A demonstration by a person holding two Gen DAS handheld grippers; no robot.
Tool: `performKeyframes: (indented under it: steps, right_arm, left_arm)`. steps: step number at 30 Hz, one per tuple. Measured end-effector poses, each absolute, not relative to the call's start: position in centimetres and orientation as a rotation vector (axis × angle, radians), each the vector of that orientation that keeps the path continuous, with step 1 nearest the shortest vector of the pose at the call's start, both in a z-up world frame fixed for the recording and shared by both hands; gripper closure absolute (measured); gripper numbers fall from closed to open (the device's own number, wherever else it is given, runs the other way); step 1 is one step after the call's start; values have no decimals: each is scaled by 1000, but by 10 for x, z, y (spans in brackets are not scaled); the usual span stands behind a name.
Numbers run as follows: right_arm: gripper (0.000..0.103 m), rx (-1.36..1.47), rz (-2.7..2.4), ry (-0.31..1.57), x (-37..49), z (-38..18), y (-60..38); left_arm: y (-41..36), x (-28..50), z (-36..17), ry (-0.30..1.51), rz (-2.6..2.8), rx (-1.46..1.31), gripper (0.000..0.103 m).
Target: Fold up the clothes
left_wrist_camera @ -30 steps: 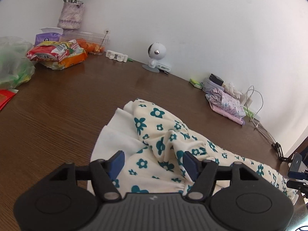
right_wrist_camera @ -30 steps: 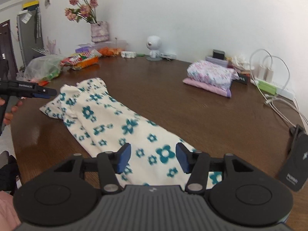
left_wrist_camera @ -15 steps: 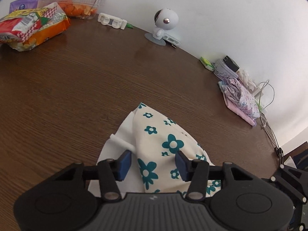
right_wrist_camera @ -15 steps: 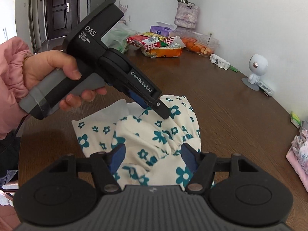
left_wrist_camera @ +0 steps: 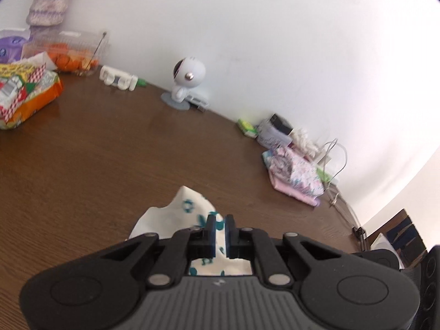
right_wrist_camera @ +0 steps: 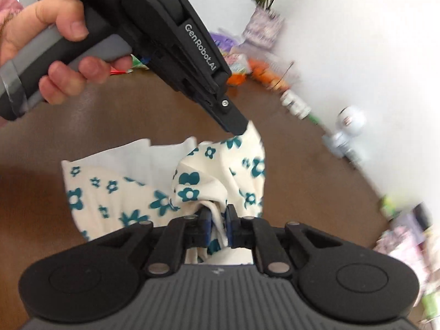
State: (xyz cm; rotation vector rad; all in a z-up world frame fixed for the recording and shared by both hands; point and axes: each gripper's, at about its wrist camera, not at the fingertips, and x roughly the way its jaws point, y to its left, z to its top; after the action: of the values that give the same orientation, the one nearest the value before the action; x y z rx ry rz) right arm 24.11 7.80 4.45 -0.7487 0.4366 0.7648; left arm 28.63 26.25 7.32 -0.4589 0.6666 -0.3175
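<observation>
Between the blue pads of the left gripper [left_wrist_camera: 219, 223]: a pinched corner of the floral garment [left_wrist_camera: 189, 206], cream with teal flowers; jaws drawn nearly together on the cloth.
Right gripper [right_wrist_camera: 218, 218]: jaws likewise clenched, a bunched fold of the same garment squeezed between its pads.
Floral garment, right wrist view: spread between the two tools, its far corner raised to the tip of the left gripper, its white inner face turned outward at the near-left edge; whether the lower part touches the table cannot be told.
Hand [right_wrist_camera: 48, 52]: wrapped round the grey handle of the left gripper, up and left of the garment; pink sleeve [right_wrist_camera: 9, 4] at the wrist.
Brown wooden table [left_wrist_camera: 82, 148]: beneath the garment.
Beyond the garment, along the white wall: small white camera on a stand [left_wrist_camera: 184, 78]; clear box of orange items [left_wrist_camera: 74, 52]; snack packets [left_wrist_camera: 24, 90].
Right of the garment, well apart: folded pastel clothes [left_wrist_camera: 294, 176], cables [left_wrist_camera: 334, 156] just behind them.
</observation>
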Motion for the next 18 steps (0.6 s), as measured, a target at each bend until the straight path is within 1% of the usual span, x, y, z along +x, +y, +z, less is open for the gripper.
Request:
performKeyframes:
  steps: [2, 5, 7, 8, 9, 10, 11, 13, 15, 18]
  right_arm:
    - [93, -816, 688, 315, 226, 46, 79]
    - [94, -1045, 707, 246, 195, 7, 95]
    - [94, -1123, 723, 228, 184, -12, 102]
    - [94, -1157, 714, 195, 177, -19, 104]
    - [94, -1198, 688, 153, 172, -24, 104]
    - [94, -1239, 662, 111, 167, -29, 104]
    - [94, -1278, 636, 70, 162, -35, 104]
    - [94, -1324, 613, 10, 152, -41, 101]
    - [94, -1341, 595, -27, 145, -44, 99]
    - [94, -1332, 560, -50, 144, -43, 95]
  left_arm:
    - [265, 278, 78, 640, -317, -452, 98]
    - [270, 270, 65, 676, -287, -459, 98]
    - [278, 269, 48, 726, -275, -501, 94]
    - [282, 269, 39, 754, -267, -531, 82]
    - [286, 269, 34, 765, -265, -552, 73]
    - [289, 269, 30, 773, -264, -573, 56]
    - [292, 269, 25, 781, -263, -594, 52]
    - [296, 273, 19, 801, -262, -618, 48]
    - [296, 282, 16, 827, -262, -621, 39]
    - [293, 295, 8, 884, -254, -638, 39]
